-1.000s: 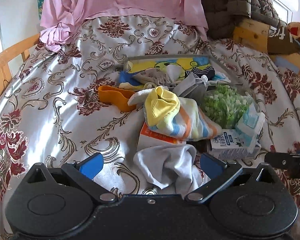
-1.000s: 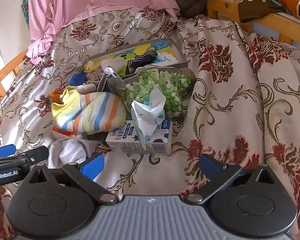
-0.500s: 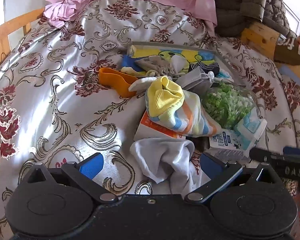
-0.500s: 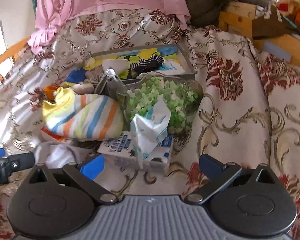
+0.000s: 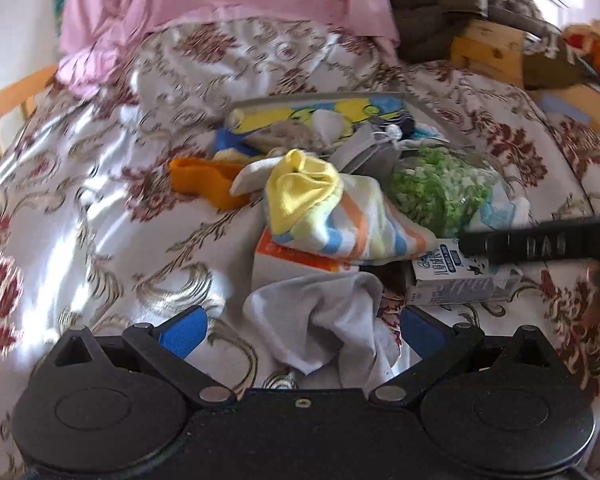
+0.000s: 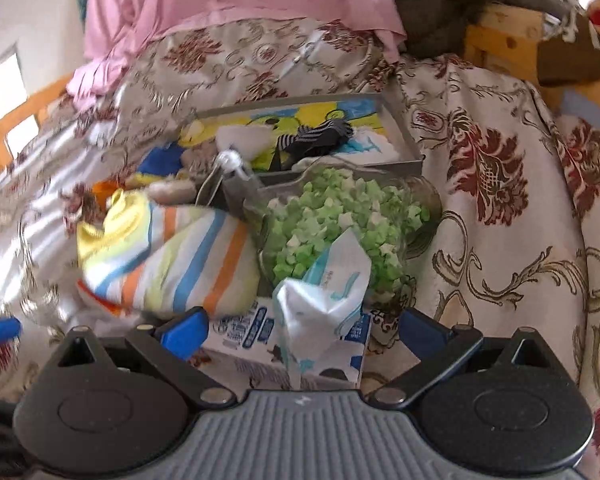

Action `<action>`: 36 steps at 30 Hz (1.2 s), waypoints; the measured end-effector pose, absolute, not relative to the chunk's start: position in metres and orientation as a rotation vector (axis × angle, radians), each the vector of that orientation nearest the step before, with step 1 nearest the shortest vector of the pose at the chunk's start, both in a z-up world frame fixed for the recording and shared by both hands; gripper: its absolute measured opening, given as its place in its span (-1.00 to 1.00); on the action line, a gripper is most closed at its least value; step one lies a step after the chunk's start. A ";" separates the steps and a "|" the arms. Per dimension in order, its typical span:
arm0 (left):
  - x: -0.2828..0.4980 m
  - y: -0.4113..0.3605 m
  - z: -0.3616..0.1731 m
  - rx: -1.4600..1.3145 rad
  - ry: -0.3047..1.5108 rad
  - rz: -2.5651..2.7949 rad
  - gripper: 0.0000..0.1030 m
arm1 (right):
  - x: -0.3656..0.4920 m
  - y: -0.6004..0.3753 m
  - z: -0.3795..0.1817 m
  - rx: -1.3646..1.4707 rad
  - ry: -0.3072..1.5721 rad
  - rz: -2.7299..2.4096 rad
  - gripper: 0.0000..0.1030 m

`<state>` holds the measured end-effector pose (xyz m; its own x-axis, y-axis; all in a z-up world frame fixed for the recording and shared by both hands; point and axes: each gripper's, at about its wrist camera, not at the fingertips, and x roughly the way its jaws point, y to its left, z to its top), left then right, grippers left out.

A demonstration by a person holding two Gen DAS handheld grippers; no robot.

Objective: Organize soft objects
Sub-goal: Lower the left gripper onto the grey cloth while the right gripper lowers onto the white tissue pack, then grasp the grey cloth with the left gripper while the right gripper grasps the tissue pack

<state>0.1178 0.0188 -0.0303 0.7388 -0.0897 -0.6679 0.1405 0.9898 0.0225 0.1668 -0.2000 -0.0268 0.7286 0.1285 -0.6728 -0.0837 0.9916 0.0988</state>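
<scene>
Left tool [image 5: 302, 330] wide, straddling grey cloth [image 5: 324, 320] on bed [image 5: 80, 216]. Right tool [image 6: 302, 330] wide over tissue pack [image 6: 324, 296]. Advise: lower left, pinch one thick fold, avoid snagging bedcover beneath.

Left gripper [image 5: 302, 330]: jaws spread wide, blue fingertips [image 5: 182, 330] both showing, nothing clamped between them; held low, aimed toward the head end of the bed. Black linkage arms and round pivot housings fill the bottom of the left wrist view.

Right gripper [image 6: 300, 330]: jaws also spread wide, blue pads [image 6: 186, 330] apart, gripping nothing; held low, aimed the same way. It shows in the left wrist view as a dark blurred bar at the right edge. One blue left fingertip shows blurred at the left edge of the right wrist view. Grippers side by side, apart.
</scene>
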 end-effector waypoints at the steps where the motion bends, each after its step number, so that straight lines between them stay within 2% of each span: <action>1: 0.119 0.017 -0.033 0.092 0.729 -0.138 0.98 | 0.168 -0.202 -0.026 0.072 0.746 0.116 0.99; 14: 0.131 0.005 -0.058 0.126 0.737 -0.226 0.91 | 0.172 -0.191 -0.034 0.020 0.749 0.126 0.97; 23: 0.147 0.022 -0.067 -0.015 0.810 -0.190 0.90 | 0.176 -0.194 -0.036 0.035 0.736 0.106 0.62; 26: 0.151 0.029 -0.068 -0.055 0.832 -0.158 0.82 | 0.176 -0.196 -0.036 0.043 0.737 0.089 0.52; 29: 0.154 0.033 -0.069 -0.081 0.847 -0.151 0.78 | 0.177 -0.198 -0.037 0.067 0.753 0.097 0.33; 34: 0.155 0.031 -0.069 -0.067 0.849 -0.188 0.56 | 0.176 -0.194 -0.037 0.043 0.757 0.111 0.19; 36: 0.153 0.029 -0.069 -0.051 0.841 -0.196 0.40 | 0.175 -0.193 -0.037 0.033 0.753 0.111 0.14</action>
